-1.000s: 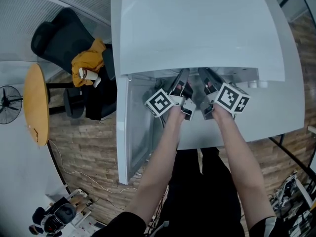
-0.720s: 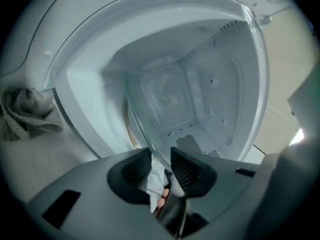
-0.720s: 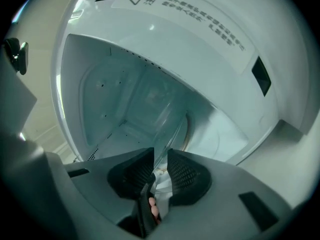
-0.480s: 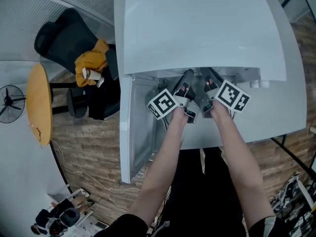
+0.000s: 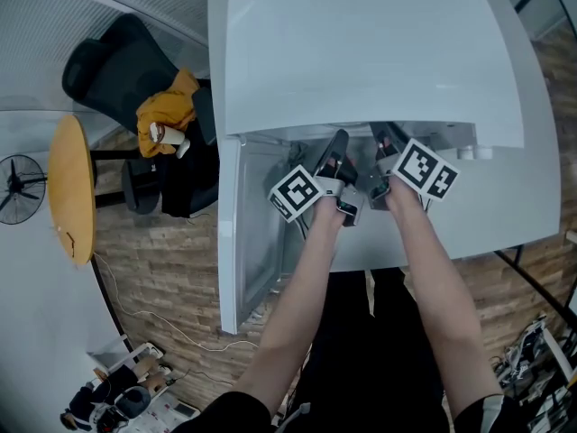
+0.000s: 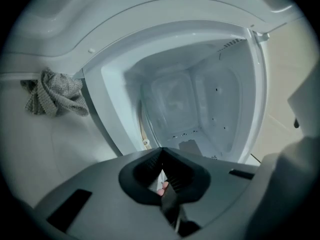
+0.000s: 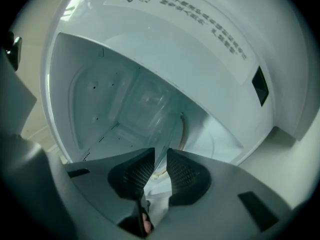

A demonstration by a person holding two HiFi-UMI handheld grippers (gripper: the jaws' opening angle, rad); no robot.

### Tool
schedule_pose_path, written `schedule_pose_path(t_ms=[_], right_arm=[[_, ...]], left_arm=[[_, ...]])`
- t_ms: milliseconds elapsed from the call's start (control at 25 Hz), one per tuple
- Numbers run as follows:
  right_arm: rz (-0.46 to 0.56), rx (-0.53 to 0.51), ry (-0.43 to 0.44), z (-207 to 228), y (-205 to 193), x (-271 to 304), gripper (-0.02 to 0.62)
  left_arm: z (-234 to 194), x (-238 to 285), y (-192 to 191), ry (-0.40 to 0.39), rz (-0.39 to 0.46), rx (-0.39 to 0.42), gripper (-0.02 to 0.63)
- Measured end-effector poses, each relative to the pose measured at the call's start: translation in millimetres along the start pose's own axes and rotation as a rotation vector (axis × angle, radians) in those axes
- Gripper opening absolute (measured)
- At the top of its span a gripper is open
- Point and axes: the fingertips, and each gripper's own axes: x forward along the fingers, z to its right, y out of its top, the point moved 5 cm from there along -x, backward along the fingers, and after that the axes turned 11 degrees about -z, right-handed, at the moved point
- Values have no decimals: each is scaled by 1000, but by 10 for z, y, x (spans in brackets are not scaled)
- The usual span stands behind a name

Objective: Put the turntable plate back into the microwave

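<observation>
R gripper (image 7: 160,156) jaws, just closing, clamp rim of clear glass turntable plate (image 7: 150,106), tilted ahead into white microwave (image 5: 361,52) cavity; L gripper (image 6: 161,153) jaws together, empty, alongside.

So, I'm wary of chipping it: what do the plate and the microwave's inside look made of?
Plate: clear glass, it seems; the back wall shows through it and its thin rim glints.
Microwave inside: glossy white, probably coated metal, with small punched vent holes; moulded plastic can't be ruled out.
</observation>
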Motion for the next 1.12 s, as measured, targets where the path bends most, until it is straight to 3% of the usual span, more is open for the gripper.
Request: schedule_pose_path(t_ms=[480, 880, 960, 1120], right_arm=[[-118, -51, -78, -5, -94, -52, 104], [-126, -22, -63, 39, -216, -125, 61], [-125, -34, -79, 64, -240, -132, 11], [-129, -39, -82, 104, -275, -127, 6]], left_arm=[[-55, -13, -11, 31, 60, -48, -3], [-98, -58, 17, 28, 103, -77, -3], [-96, -57, 35, 19, 106, -73, -3], [-93, -55, 43, 14, 109, -78, -3]])
